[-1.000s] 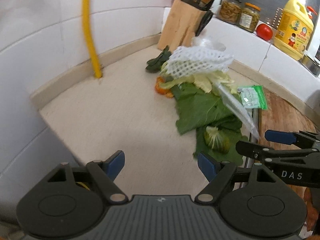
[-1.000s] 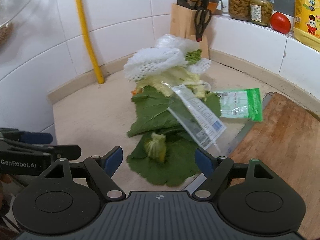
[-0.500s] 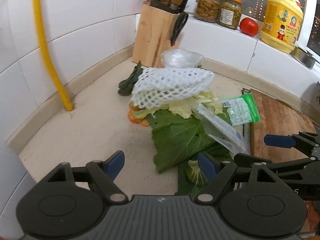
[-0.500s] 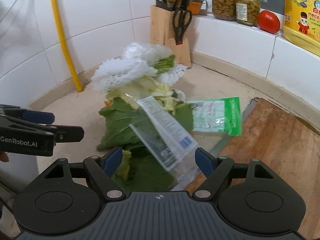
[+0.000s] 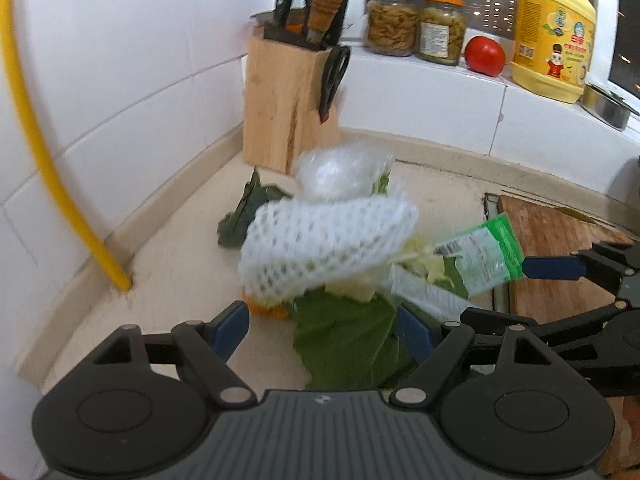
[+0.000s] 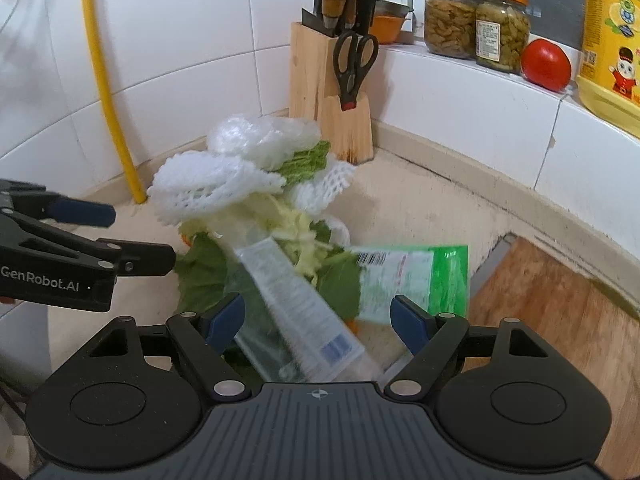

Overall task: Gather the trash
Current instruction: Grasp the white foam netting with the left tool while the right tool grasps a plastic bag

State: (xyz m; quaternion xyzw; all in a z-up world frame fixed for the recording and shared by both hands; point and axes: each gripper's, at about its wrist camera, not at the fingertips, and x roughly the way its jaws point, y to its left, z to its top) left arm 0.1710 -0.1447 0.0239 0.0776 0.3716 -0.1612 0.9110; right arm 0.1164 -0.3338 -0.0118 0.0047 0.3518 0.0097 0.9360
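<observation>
A trash pile lies on the beige counter: white foam fruit netting (image 5: 328, 240) (image 6: 212, 180), a crumpled clear bag (image 5: 340, 172), green leaves (image 5: 344, 340) (image 6: 200, 272), a clear plastic wrapper (image 6: 300, 312) and a green-and-white packet (image 5: 484, 256) (image 6: 416, 276). My left gripper (image 5: 324, 328) is open, its fingertips either side of the leaves, just short of the netting. My right gripper (image 6: 316, 318) is open, with the clear wrapper between its fingers. Each gripper shows in the other's view: the right in the left wrist view (image 5: 560, 280), the left in the right wrist view (image 6: 100, 236).
A wooden knife block (image 5: 288, 96) (image 6: 324, 80) stands in the corner behind the pile. A yellow pipe (image 5: 48, 172) runs down the tiled wall. Jars (image 6: 476, 24), a tomato (image 6: 546, 65) and a yellow bottle (image 5: 554, 36) sit on the ledge. A wooden cutting board (image 6: 560, 320) lies right.
Both grippers have moved forward toward the pile, which now looks larger and closer. Both stayed open. The pile has not moved.
</observation>
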